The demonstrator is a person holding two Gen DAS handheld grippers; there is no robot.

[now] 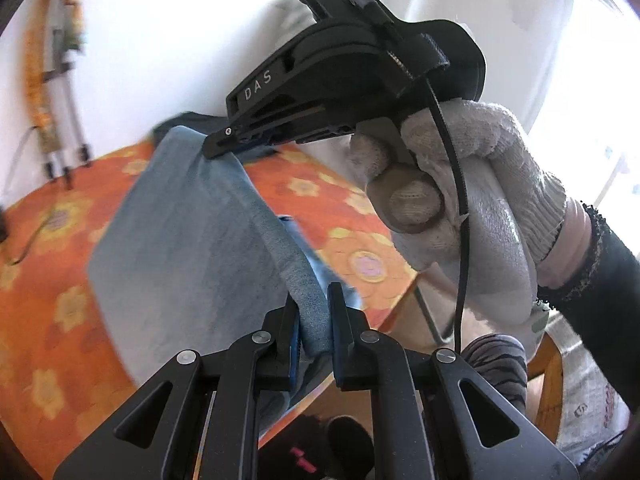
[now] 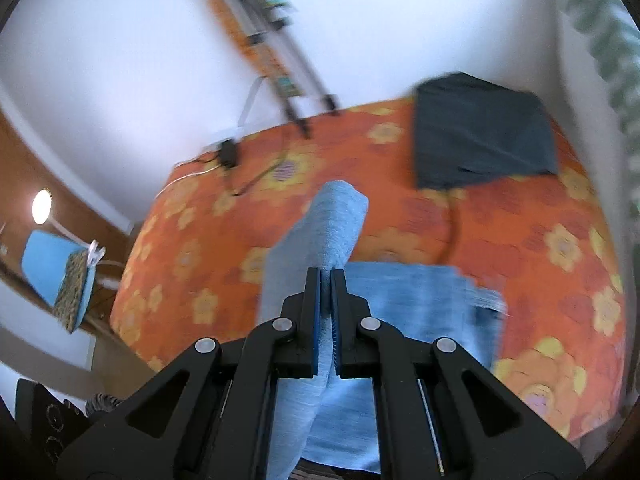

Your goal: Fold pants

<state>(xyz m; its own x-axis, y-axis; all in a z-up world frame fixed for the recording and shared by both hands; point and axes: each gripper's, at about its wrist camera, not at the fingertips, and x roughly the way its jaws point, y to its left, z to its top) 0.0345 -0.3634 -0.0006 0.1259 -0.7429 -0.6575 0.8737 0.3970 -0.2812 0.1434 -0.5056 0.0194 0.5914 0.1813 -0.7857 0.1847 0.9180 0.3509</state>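
Light blue denim pants (image 1: 180,248) hang lifted above an orange flowered bed (image 1: 48,288). My left gripper (image 1: 314,300) is shut on a thick hem or waistband edge of the pants. My right gripper (image 1: 218,145), held by a white-gloved hand (image 1: 460,208), shows across from it, shut on the far edge of the same stretched cloth. In the right wrist view my right gripper (image 2: 326,280) pinches a fold of the pants (image 2: 332,224), and the rest of the pants drape onto the bed (image 2: 540,248) below.
A folded dark garment (image 2: 480,128) lies at the bed's far right by the wall. A metal stand (image 2: 280,44) and cables (image 2: 228,156) sit at the far edge. A blue chair (image 2: 56,276) stands left of the bed.
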